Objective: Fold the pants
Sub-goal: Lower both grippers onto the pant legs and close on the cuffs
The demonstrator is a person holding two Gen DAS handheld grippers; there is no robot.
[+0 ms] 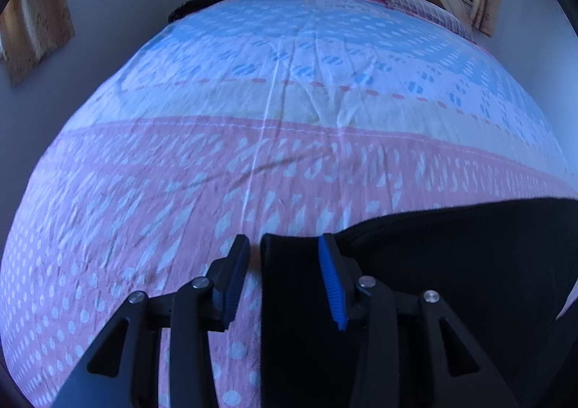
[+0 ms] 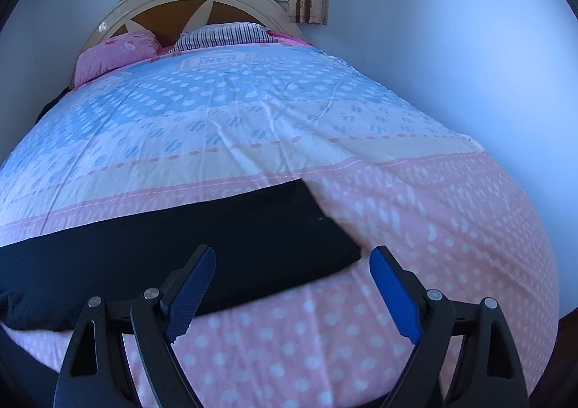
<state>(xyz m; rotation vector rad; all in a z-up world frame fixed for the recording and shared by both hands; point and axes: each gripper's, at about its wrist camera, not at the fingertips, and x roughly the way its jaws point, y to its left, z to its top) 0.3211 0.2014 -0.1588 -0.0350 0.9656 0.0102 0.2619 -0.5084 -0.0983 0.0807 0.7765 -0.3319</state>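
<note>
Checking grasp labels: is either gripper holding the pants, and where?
Nothing is held. The left gripper is open astride the pants' end; the right gripper is open over their other end.

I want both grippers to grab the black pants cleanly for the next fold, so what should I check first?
1. Left gripper open: ok, jaws apart.
2. Left gripper straddles an end of the black pants: ok, the end sits between the fingers.
3. Right gripper open: ok, jaws wide.
4. Right gripper over the other end's corner: ok, corner lies between the fingers.
5. Pants flat on the bedspread: ok on the right; the left end looks bunched.
6. Cloth layers aligned: cannot tell.
</note>
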